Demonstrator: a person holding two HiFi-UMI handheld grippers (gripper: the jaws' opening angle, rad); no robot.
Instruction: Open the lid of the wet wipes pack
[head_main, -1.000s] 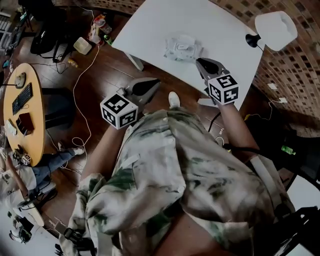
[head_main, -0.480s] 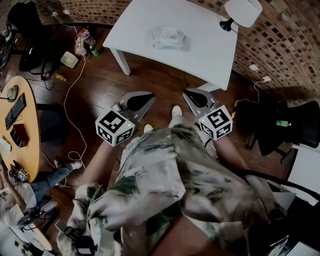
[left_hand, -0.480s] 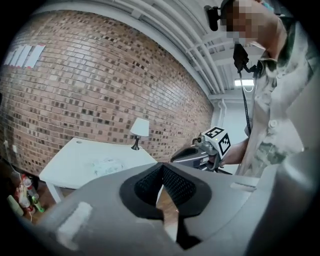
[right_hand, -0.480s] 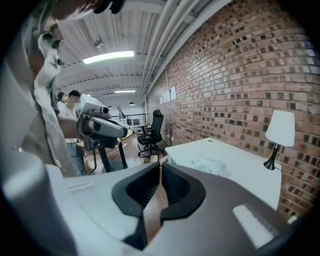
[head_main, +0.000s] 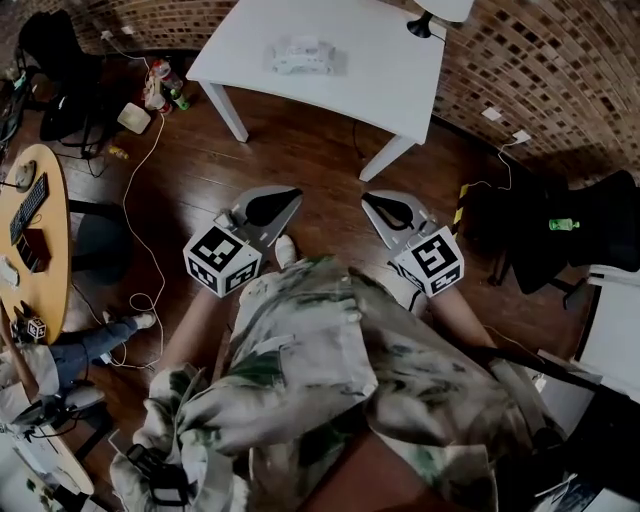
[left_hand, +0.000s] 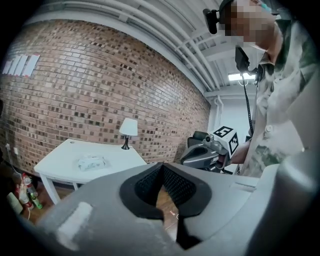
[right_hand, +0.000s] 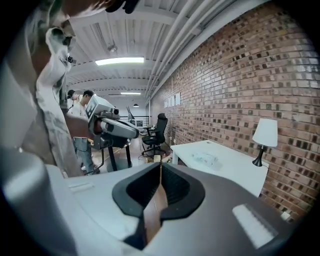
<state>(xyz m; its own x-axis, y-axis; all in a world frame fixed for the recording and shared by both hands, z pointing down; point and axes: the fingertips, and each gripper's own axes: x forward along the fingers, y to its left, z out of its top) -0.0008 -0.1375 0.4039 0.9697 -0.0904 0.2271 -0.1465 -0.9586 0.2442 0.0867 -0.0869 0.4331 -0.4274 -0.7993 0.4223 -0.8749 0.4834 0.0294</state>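
Note:
The wet wipes pack lies on the white table at the top of the head view, its lid too small to make out. Both grippers hang over the wooden floor, well short of the table. My left gripper is shut, jaw tips together and nothing between them. My right gripper is shut and empty too. The left gripper view shows the pack far off beyond its own jaws, with the right gripper alongside. In the right gripper view, the pack lies far past the jaws.
A white lamp stands at the table's far right corner by the brick wall. A round wooden desk with a keyboard is at the left. Cables run over the floor. A black office chair stands at the right.
The person has stepped back from the table. The table and pack have slid up and away in the head view, and both grippers have drawn back from the table's edge to over the floor.

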